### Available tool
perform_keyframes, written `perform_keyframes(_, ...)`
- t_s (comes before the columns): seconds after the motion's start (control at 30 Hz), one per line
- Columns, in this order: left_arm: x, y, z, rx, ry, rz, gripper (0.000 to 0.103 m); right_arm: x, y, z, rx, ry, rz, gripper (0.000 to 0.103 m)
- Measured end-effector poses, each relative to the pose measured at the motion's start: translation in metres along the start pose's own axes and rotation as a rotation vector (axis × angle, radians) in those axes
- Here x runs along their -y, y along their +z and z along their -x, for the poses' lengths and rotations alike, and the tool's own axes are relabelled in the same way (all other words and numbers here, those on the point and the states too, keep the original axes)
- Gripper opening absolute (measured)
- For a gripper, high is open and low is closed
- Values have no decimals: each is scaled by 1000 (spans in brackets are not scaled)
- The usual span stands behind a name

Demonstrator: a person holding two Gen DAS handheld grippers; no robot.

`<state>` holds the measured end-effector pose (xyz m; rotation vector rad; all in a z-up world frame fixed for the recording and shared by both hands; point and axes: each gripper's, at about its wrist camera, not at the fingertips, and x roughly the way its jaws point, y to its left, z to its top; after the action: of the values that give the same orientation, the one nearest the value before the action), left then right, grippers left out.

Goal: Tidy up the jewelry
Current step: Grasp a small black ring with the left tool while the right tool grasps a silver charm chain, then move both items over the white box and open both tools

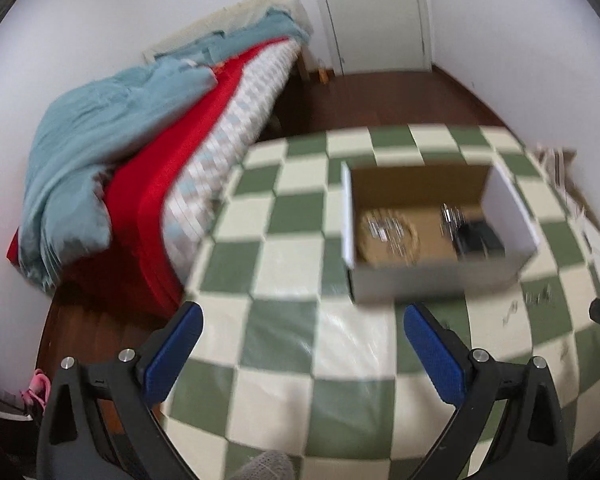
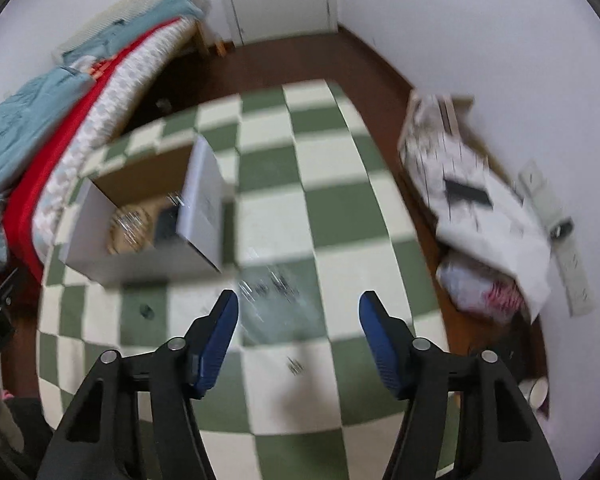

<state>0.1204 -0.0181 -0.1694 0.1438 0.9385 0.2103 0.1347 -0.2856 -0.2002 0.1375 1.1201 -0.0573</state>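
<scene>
Left wrist view: left tool (image 1: 302, 326) held above the checkered table (image 1: 284, 264), blue pads spread wide, nothing between them. Ahead and a little to the right, an open white box (image 1: 432, 280) with a brown inside, resting on the table. Inside the box, a round tan coil with shiny bits (image 1: 388, 236) on the left, a silvery piece (image 1: 450, 216) beside a dark item (image 1: 480, 240) on the right; too blurred to name further. More small shiny bits (image 1: 538, 298) loose on the table right of the box. Bed with blue quilt (image 1: 112, 152) and red sheet off to the left.

Right wrist view: right tool (image 2: 298, 314) also spread wide and empty, hanging over the same table (image 2: 340, 216). Just ahead of its tips, scattered jewelry (image 2: 266, 286), blurred, lying on a clear plastic sheet. One more small piece (image 2: 295, 366) between the pads, on the table. Box (image 2: 140, 256) to the left, well apart from the tips.
</scene>
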Motion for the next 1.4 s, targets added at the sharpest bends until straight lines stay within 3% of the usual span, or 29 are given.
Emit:
perform_keyframes(0.2, 32, -31, -21, -81, -8, -32, 103, 6, -38, -40, -58, 12, -8, 54)
perform_keyframes(0.4, 54, -47, -22, -90, -13, -75, 102, -15, -54, -46, 15, -50, 79, 44)
perform_keyframes(0.53, 64, -56, -22, -103, -27, -96, 102, -26, -64, -42, 50, -75, 130, 10)
perform_keyframes(0.87, 100, -61, -17, -125, -165, -114, 100, 12, -70, -28, 79, -11, -24, 9)
perform_keyframes(0.9, 105, -61, -17, -127, -181, -121, 97, 14, -70, -27, 79, -11, -29, 9)
perform_keyframes(1.03, 127, -63, -22, -153, -226, -166, 66, 21, -70, -24, 82, -7, -48, 9)
perform_keyframes(1.13, 137, -64, -20, -137, -245, -175, 60, 23, -69, -22, 85, -4, -57, 9)
perform_keyframes(1.2, 139, -62, -19, -132, -275, -178, 44, 24, -69, -21, 89, -2, -62, 9)
perform_keyframes(1.27, 143, -61, -18, -135, -312, -184, 18, 25, -68, -20, 92, 1, -67, 9)
perform_keyframes(1.33, 147, -62, -15, -134, -312, -201, 9, 27, -67, -18, 95, 3, -75, 9)
perform_keyframes(1.4, 147, -63, -15, -132, -315, -201, 9, 28, -67, -15, 101, 8, -83, 9)
